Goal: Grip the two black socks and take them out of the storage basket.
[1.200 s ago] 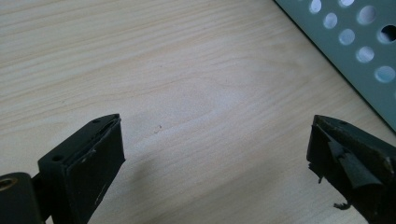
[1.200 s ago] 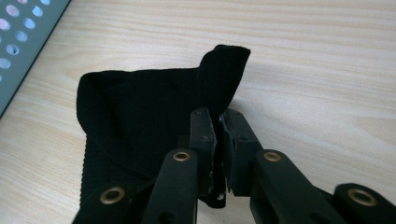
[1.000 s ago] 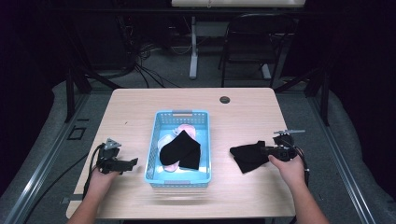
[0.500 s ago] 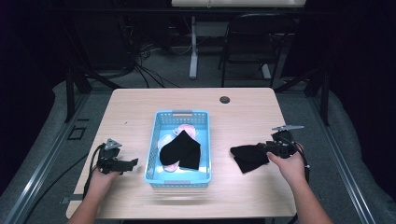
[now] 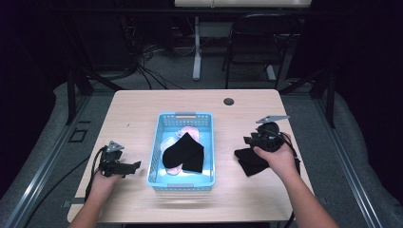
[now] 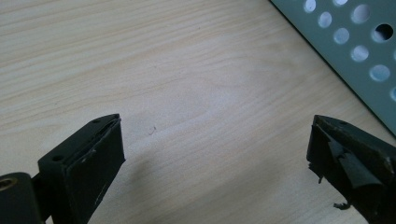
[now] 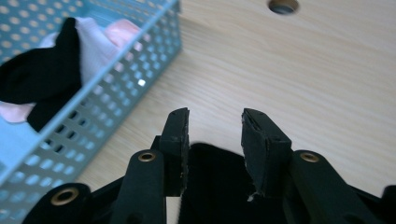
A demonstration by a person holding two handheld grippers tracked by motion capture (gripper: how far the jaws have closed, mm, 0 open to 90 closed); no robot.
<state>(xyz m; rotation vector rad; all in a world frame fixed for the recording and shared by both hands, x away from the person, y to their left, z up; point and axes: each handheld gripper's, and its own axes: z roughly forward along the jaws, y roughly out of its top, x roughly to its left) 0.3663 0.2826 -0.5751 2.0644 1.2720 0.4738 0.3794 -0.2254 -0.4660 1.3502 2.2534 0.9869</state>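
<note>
A light-blue perforated basket [image 5: 184,115] stands mid-table, holding a black sock [image 5: 183,152] on top of pink and white cloth [image 5: 187,130]. To its right a black cloth [image 5: 249,161] lies on the table. My right gripper [image 5: 248,140] hovers just above the cloth's far edge. Its jaws have just been opening, and nothing is between the pads. In the right gripper view the cloth [image 7: 210,186] lies under the jaw bases, behind the gripper's [image 7: 215,116] tips. My left gripper [image 5: 133,166] rests left of the basket, wide open over bare wood [image 6: 215,135].
A round cable hole [image 5: 228,101] sits in the table's far right part. The basket wall [image 6: 345,51] is close on the left gripper's right, and to the left of the right gripper [image 7: 116,93]. A chair [image 5: 252,42] stands beyond the table.
The right gripper has let go of the black cloth, opened, and lifted up and away from it. The cloth stays on the table. The left gripper has not moved.
</note>
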